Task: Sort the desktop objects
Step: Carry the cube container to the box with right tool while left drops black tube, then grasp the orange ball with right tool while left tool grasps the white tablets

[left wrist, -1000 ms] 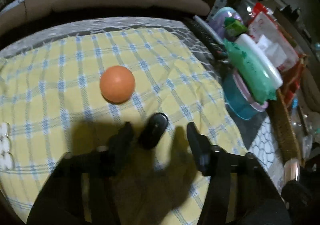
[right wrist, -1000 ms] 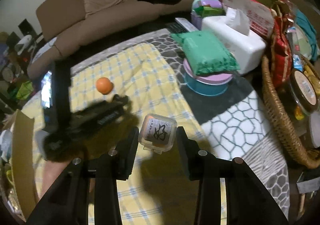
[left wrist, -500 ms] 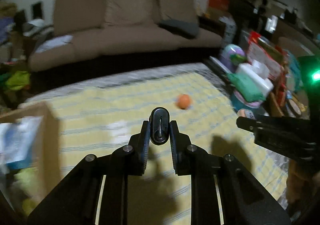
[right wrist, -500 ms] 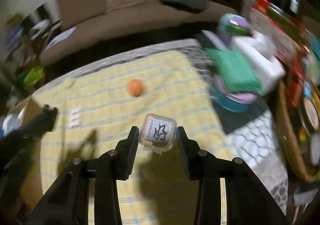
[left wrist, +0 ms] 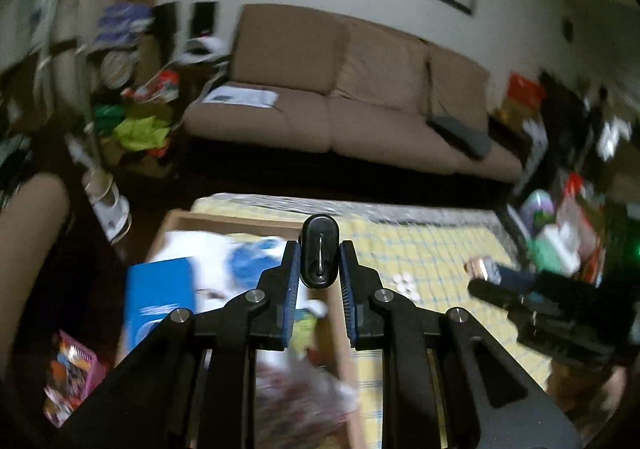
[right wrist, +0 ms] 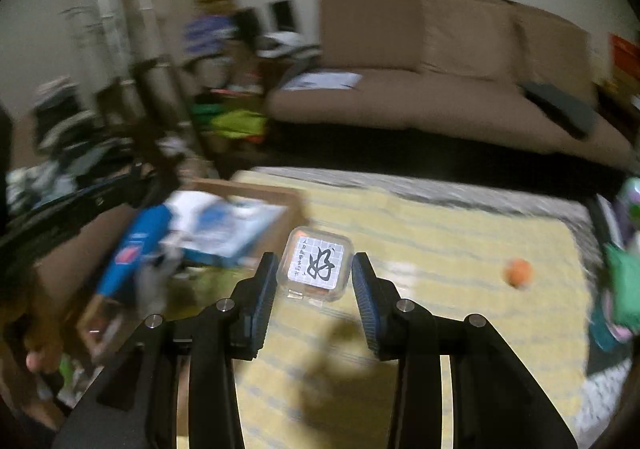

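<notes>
We see the left gripper [left wrist: 320,265] clamped on a black clip [left wrist: 320,256] above the cardboard box [left wrist: 240,221]; the right gripper [right wrist: 314,273] grips a clear case [right wrist: 316,269] over the yellow cloth [right wrist: 440,249].

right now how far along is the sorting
Done: the cardboard box already holds several items. In hand: left gripper clamps a black oval object; right gripper clamps a clear case. Left: orange ball and white pieces on the cloth.
</notes>
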Available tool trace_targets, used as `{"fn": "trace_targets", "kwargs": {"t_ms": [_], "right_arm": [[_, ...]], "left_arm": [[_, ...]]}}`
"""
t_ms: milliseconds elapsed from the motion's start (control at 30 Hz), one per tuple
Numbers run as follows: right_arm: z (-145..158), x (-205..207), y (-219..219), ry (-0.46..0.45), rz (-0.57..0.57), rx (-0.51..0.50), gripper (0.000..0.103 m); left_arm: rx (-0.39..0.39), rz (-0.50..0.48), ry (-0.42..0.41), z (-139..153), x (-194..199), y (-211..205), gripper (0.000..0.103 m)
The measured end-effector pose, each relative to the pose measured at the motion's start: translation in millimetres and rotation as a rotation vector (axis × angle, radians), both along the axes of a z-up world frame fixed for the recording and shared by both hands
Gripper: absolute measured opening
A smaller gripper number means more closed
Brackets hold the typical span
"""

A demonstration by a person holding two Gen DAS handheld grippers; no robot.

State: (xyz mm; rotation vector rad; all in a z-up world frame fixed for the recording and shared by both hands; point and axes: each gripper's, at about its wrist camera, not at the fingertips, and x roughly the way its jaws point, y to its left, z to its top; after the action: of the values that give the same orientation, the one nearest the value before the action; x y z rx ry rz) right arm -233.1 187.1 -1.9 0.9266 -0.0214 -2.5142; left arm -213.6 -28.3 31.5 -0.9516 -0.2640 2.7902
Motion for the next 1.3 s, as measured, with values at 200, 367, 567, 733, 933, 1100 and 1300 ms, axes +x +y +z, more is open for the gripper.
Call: {"fn": "trace_targets", "kwargs": {"t_ms": [200,367,567,733,933,1100,1300], "right_arm": [[-6.3,-4.2,-73.0,0.008,0.121,-0.045,0.039],[-34.9,-27.7,-98.0,-0.035,0.048,0.043,0.039],[-72.3,-55.2,-93.5,-0.123,0.002,0.009,0.039],[-89.7,-64.2,-95.5,-0.221,0.061,-0.056,0.039],[-96.1,-64.1,-98.0,-0.273,0.08,-0.058,0.04],[-85.8,-62.9,-85.5,-0.252,0.094,-0.137,0.042],[-70.0,-61.6,-50.3,-0.214,0.027,-0.191,0.051]], "left_arm": [[0.251,0.025,0.061,12.4,32.4,-101.1,0.018],[0.222,0.09,0.001,-2.0,25.0,-124.5,0.018],[0.158,0.041,-0.175,-39.1,-4.0,-120.2,0.018],[0.098,0.008,-0.227,-44.4,-8.7,-100.3,0.018],[0.149,-0.088,-0.255,-60.5,-34.6,-70.0,0.018],[0.138,-0.056,-0.314,-78.7,-52.2,-57.1,0.018],[0.088,0.019,-0.226,-59.2,-41.7,-53.7,0.052]]}}
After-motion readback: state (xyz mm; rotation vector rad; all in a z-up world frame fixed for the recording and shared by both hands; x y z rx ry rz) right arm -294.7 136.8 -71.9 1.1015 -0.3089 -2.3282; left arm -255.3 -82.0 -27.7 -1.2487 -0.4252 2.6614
